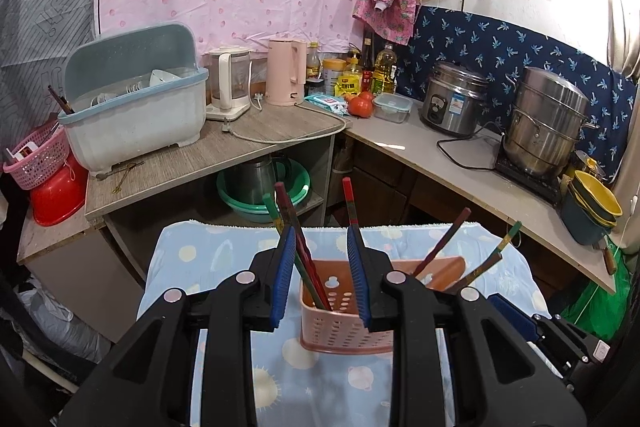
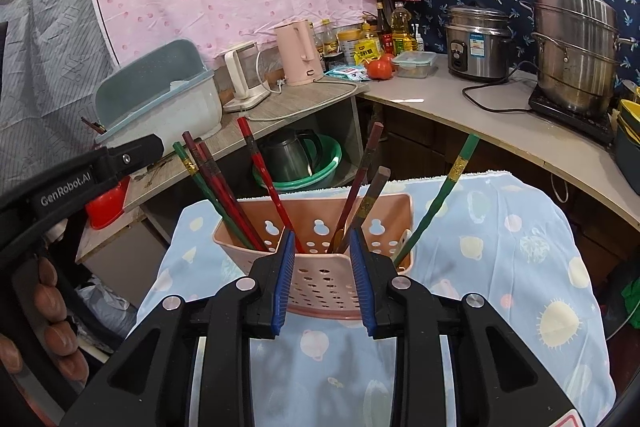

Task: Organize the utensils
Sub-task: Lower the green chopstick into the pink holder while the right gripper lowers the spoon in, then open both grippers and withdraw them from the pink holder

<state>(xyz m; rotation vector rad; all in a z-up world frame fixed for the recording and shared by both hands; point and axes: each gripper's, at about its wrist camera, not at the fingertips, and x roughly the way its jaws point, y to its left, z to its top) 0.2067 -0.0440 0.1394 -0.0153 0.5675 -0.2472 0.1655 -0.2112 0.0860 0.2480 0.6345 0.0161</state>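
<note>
In the left wrist view, the left tongs [image 1: 321, 251] are wide open and hold nothing; their blue pads [image 1: 282, 279] stand on both sides of the pink basket [image 1: 344, 319], which is below and between them on the blue patterned cloth [image 1: 224, 311] that covers the desk. The right wrist view shows the right tongs [image 2: 322, 251] also wide open and empty, with the same basket [image 2: 320, 279] just in front of the blue pads [image 2: 283, 279]. Only this view shows the whole basket with its inside wall, and also the body of the left tongs [image 2: 80, 179] at the left edge with the fingers of the person's hand [image 2: 52, 311] around the handle. The left view shows only the near left part of the basket; at its lower right corner a part of the other tongs [image 1: 560, 335] is visible. The chopsticks [image 2: 224, 191] stand in the basket with their tips down and their thick ends up; the left group leans to the left, one red chopstick [image 2: 268, 183] leans also left, the brown pair [image 2: 360, 187] leans right, and the green chopstick [image 2: 440, 195] leans strongly to the right. Farther behind is the kitchen counter [image 2: 420, 91] with a pink kettle [image 2: 300, 53], a rice cooker [image 2: 476, 45] and a steel pot [image 2: 572, 47].
</note>
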